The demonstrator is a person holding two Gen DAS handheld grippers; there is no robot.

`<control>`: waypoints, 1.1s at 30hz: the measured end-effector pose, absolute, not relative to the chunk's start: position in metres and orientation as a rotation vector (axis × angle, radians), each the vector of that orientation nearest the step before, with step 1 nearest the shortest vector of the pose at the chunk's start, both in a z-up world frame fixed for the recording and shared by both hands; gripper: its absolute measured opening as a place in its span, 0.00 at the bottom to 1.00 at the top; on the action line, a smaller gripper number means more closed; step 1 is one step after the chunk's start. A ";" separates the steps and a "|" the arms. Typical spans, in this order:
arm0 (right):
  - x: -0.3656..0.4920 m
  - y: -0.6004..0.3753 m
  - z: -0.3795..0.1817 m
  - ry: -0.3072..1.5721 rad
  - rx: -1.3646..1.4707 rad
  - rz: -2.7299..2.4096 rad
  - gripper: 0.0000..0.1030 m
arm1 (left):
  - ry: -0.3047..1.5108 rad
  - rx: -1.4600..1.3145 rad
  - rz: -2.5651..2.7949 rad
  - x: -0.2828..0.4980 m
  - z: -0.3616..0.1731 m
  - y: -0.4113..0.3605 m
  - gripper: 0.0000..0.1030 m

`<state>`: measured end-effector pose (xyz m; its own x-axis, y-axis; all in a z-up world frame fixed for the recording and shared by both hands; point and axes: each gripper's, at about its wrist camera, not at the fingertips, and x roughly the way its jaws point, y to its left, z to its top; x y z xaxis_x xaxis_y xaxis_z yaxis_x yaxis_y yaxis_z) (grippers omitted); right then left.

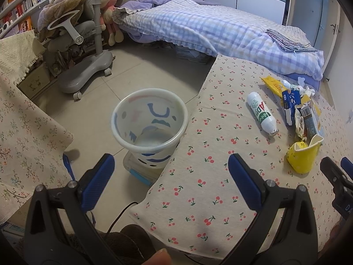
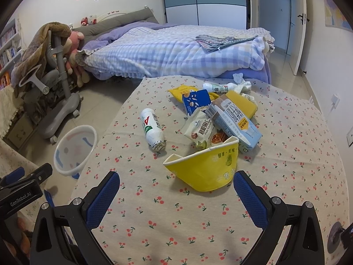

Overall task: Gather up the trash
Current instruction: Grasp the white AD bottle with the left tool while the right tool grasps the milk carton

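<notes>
A pile of trash lies on the cherry-print table (image 2: 198,231): a crushed yellow paper cup (image 2: 205,167) nearest, a white drink bottle (image 2: 152,128) on its side, a snack packet (image 2: 201,130), a milk carton (image 2: 236,121), a blue box (image 2: 196,100) and yellow wrappers behind. My right gripper (image 2: 176,196) is open just short of the yellow cup, nothing between its fingers. A white waste bin (image 1: 150,121) stands on the floor at the table's left edge. My left gripper (image 1: 171,181) hangs open above the table edge near the bin, holding nothing. The bottle (image 1: 262,116) and cup (image 1: 303,154) lie to its right.
A bed with a checked quilt (image 2: 176,53) stands behind the table. A grey swivel chair (image 1: 83,44) draped with a blanket is at the left by bookshelves. A floral cloth (image 1: 26,128) covers a surface at the left. Tiled floor lies between.
</notes>
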<state>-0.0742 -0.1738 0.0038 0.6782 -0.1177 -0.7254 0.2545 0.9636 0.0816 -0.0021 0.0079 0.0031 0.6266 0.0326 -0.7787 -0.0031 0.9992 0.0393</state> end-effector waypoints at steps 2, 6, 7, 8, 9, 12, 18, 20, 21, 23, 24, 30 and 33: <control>-0.074 -0.174 0.004 0.799 0.181 -0.210 1.00 | 0.894 0.035 0.021 -0.002 0.003 0.008 0.99; -0.074 -0.173 0.004 0.799 0.182 -0.211 1.00 | 0.894 0.035 0.021 -0.002 0.003 0.007 0.99; -0.074 -0.173 0.004 0.799 0.182 -0.211 1.00 | 0.894 0.035 0.021 -0.002 0.003 0.007 0.99; -0.074 -0.173 0.004 0.800 0.182 -0.211 1.00 | 0.894 0.035 0.021 -0.002 0.003 0.007 0.99; -0.074 -0.173 0.003 0.800 0.182 -0.211 1.00 | 0.894 0.035 0.021 -0.002 0.003 0.007 0.99; -0.074 -0.173 0.004 0.799 0.182 -0.211 1.00 | 0.893 0.035 0.021 -0.001 0.003 0.008 0.99; -0.069 -0.182 0.011 0.806 0.194 -0.215 1.00 | 0.892 0.050 -0.004 0.001 0.007 0.005 0.99; -0.065 -0.191 0.020 0.804 0.193 -0.234 1.00 | 0.884 0.081 -0.029 0.006 0.011 -0.003 0.99; -0.062 -0.197 0.025 0.803 0.197 -0.240 1.00 | 0.891 0.099 -0.039 0.010 0.012 -0.008 0.99; -0.056 -0.213 0.032 0.807 0.210 -0.258 1.00 | 0.923 0.119 -0.078 0.020 0.015 -0.018 0.99; -0.053 -0.223 0.035 0.810 0.222 -0.269 1.00 | 0.932 0.115 -0.097 0.024 0.017 -0.021 0.99; -0.030 -0.290 0.029 0.857 0.346 -0.329 1.00 | 1.002 0.128 -0.223 0.057 0.017 -0.061 0.99; -0.019 -0.322 0.009 0.906 0.419 -0.355 1.00 | 1.039 0.058 -0.281 0.074 0.004 -0.074 0.99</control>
<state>-0.0186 -0.3218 0.0093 0.5689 -0.1191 -0.8137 0.4648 0.8628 0.1987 0.0743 -0.0739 0.0044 0.4750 -0.2022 -0.8564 0.2566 0.9628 -0.0849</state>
